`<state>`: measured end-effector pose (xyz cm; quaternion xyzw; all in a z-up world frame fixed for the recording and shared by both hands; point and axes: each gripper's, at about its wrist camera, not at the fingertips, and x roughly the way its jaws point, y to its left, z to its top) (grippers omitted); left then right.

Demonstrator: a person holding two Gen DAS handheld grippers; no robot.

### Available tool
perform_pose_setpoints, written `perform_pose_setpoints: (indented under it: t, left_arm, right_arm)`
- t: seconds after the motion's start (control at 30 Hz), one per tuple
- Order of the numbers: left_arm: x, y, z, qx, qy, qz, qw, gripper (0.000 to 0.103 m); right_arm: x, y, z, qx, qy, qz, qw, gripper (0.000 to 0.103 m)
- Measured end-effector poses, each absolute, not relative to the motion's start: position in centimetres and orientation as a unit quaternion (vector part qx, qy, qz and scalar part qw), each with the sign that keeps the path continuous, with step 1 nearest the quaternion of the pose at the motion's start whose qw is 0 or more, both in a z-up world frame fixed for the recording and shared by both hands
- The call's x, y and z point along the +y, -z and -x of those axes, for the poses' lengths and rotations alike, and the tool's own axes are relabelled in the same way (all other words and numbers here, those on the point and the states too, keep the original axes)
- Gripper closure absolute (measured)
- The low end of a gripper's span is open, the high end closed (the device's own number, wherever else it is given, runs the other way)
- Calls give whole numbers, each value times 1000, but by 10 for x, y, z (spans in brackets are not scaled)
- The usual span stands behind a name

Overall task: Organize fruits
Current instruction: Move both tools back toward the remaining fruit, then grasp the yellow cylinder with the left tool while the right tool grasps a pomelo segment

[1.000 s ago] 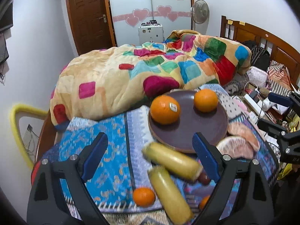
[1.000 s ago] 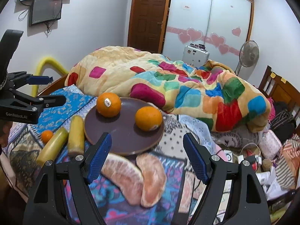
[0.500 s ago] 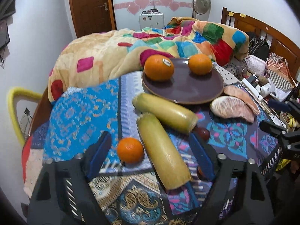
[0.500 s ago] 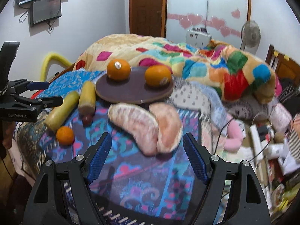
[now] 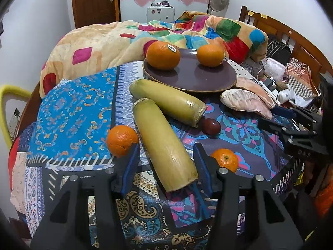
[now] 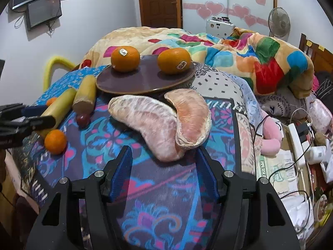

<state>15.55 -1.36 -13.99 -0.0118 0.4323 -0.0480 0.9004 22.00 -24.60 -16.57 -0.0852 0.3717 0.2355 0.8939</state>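
1. Blue-padded left tool (image 5: 166, 162) stands apart, straddling the near sugarcane piece (image 5: 164, 143), not clamped.
2. Right tool (image 6: 164, 166), also apart, faces the pomelo segments (image 6: 160, 123).
3. Beyond, two oranges (image 5: 163, 55) sit on the plate (image 5: 193, 79); everything else remains on the surface.

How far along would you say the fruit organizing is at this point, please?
Done: two large oranges sit on the brown plate. In hand: nothing yet; the left tongs are open astride the nearer sugarcane piece, and the right tongs are open just short of the pomelo segments. Left: the other cane piece, two small oranges and a dark round fruit.
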Motion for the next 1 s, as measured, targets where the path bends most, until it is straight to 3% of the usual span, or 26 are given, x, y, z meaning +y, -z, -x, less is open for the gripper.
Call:
perform_pose_setpoints:
  t: [0.13,0.27,0.4,0.53,0.73,0.83,0.93,1.0]
  left_arm:
    - [-14,146,-162,438,52,19,897,50]
    - [-14,148,-163,436,50,27,898,51]
    - [-8,147,-160,436,51,34,898,57]
    - [-1,144,-150,435,52,34,898,65]
    - [6,142,-133,440,58,29,896,68]
    - [7,142,-126,442,62,20,894,68]
    - [5,141,-123,446,66,9,892,68]
    - [5,142,-127,454,72,14,888,68]
  right_arm:
    - [-243,166,-225,366,-230,84,898,43]
    - [-244,166,-222,360,-230,82,900,52]
    - [-245,164,-216,363,-238,81,897,63]
    - [-241,163,-203,365,-245,83,894,66]
    - [-234,162,-177,364,-260,93,890,71]
    - [-234,162,-170,369,-269,93,885,83]
    - [-233,160,-166,376,-272,100,880,84]
    - [-234,158,-169,380,-269,99,880,78]
